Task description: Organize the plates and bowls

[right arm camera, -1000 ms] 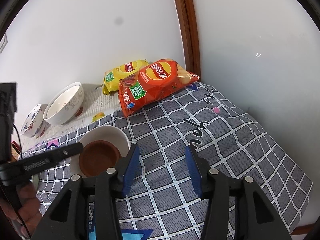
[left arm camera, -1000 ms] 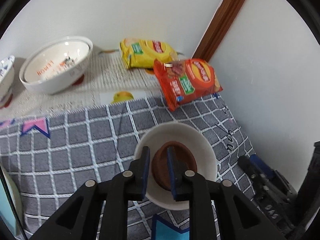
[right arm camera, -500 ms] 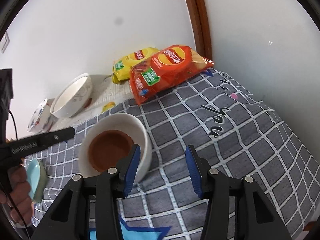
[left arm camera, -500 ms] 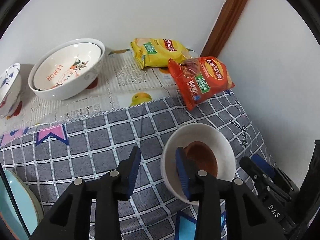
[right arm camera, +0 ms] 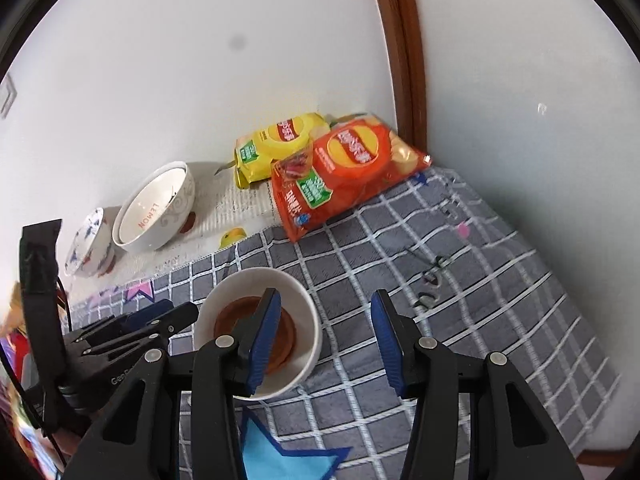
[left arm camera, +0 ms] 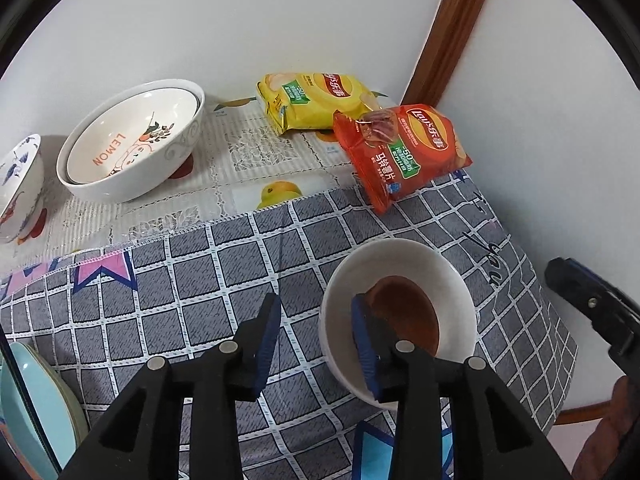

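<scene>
Left tongs (left arm camera: 316, 336) gape wide, empty, one finger over the white bowl's (left arm camera: 452, 280) rim. Right tongs (right arm camera: 326, 336) wide open too, holding nothing. White bowl with brown dish (right arm camera: 286, 334) inside sits on checkered cloth (left arm camera: 200, 272) near the counter's right edge.

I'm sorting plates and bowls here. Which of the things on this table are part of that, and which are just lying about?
Part of the job:
- white bowl holding a brown dish
- large white "LEMON" bowl
- blue-patterned white bowl
- pale turquoise plates

Just lying about:
- yellow crisp bag
- red crisp bag
- grey checked cloth
</scene>
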Motion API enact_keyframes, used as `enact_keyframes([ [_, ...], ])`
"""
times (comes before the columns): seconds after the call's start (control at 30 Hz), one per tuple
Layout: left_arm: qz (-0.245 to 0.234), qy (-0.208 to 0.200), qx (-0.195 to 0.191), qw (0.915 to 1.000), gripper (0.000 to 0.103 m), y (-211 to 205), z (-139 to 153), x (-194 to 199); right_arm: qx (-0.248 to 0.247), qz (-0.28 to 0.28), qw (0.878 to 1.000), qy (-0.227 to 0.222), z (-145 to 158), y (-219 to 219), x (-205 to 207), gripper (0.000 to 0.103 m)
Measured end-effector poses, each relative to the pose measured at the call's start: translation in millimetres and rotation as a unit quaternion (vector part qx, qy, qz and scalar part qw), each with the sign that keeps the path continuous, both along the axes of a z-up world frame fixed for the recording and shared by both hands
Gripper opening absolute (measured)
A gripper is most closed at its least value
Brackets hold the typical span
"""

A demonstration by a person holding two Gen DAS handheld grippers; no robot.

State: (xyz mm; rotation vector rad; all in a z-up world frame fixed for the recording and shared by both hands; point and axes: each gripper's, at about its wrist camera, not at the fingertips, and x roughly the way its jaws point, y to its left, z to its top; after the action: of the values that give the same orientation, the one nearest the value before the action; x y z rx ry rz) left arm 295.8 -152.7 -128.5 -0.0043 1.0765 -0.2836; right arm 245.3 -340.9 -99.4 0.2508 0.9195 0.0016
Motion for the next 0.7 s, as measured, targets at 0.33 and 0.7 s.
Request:
enact_keyframes([
  [0.33,-0.017,-0.012,0.020,0.9996,0.035,-4,-4,1,-0.007,0.017,1.000,0.007,-43,12,4,0.042],
  [0.7,0.004,0.006,0.003,1.0000,0.035,5,-15,10,0.025,0.023,0.999,0.016,-61,4,10,0.042],
])
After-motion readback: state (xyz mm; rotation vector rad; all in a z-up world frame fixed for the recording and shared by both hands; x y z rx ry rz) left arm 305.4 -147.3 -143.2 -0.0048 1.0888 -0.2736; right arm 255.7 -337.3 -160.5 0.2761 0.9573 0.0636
